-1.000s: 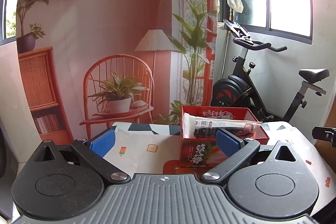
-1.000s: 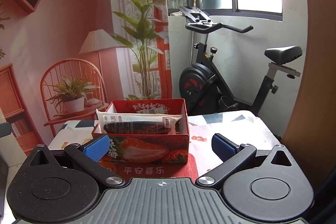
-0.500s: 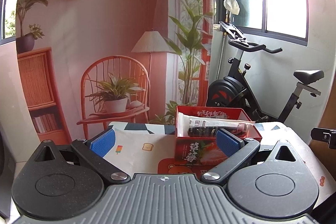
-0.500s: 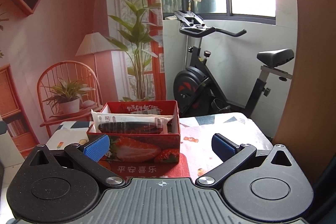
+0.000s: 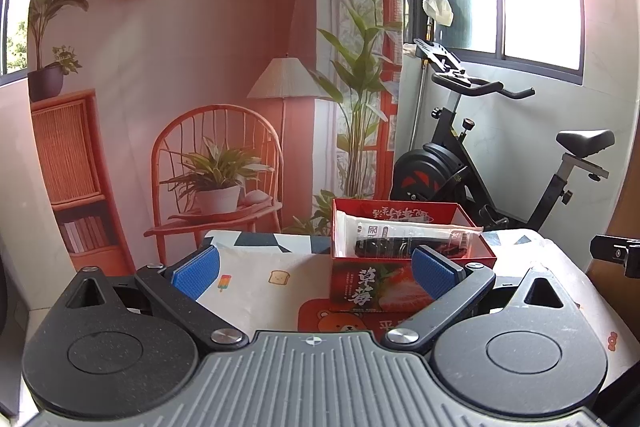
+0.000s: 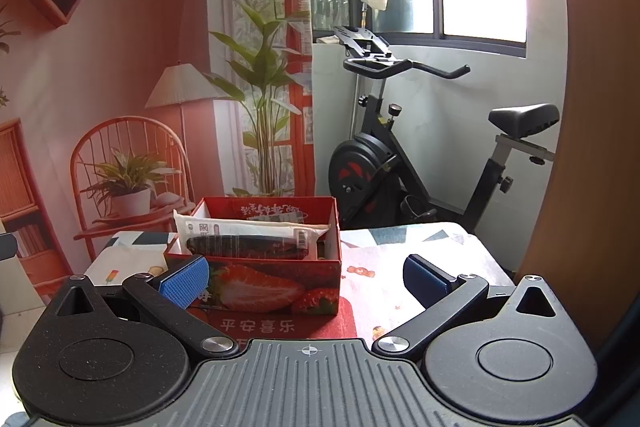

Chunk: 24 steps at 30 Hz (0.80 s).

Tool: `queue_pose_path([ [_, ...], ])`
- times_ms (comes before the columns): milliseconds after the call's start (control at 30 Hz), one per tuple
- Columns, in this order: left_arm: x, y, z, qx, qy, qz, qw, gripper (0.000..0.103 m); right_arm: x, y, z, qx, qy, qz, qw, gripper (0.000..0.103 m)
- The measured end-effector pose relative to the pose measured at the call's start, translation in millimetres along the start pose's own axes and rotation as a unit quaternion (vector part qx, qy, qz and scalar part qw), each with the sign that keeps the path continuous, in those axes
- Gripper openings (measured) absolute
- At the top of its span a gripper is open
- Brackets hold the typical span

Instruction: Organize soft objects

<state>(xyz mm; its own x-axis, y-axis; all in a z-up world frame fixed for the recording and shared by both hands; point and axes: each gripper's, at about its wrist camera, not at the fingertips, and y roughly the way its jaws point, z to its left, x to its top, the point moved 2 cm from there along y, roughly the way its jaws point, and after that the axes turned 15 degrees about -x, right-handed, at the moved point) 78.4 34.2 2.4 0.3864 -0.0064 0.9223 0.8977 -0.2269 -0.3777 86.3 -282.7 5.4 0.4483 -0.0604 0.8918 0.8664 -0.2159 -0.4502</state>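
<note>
Now both grippers, left [image 5: 315, 271] and right [image 6: 306, 277], jaws spread and empty, sit farther back from the box [image 6: 276, 287] at 12 o'clock.

Packaged dark item [image 6: 245, 242] in strawberry box [image 6: 272, 287]

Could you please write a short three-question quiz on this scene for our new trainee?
1. True or false: the packaged item lies inside the red strawberry box.
2. The left tongs are: A) open and empty, B) shut on the package.
3. What stands on the floor beyond the table?

Key: 1 true. 2 A; the right tongs match. 3 An exercise bike.
</note>
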Motion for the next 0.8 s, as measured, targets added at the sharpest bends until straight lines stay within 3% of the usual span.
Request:
queue_pose_path([
  [800, -0.2, 0.0, -0.3, -0.004, -0.006, 0.000, 1.0000, 0.103, 0.5, -1.7, -5.2, 0.001, 0.004, -0.005, 1.000, 0.103],
])
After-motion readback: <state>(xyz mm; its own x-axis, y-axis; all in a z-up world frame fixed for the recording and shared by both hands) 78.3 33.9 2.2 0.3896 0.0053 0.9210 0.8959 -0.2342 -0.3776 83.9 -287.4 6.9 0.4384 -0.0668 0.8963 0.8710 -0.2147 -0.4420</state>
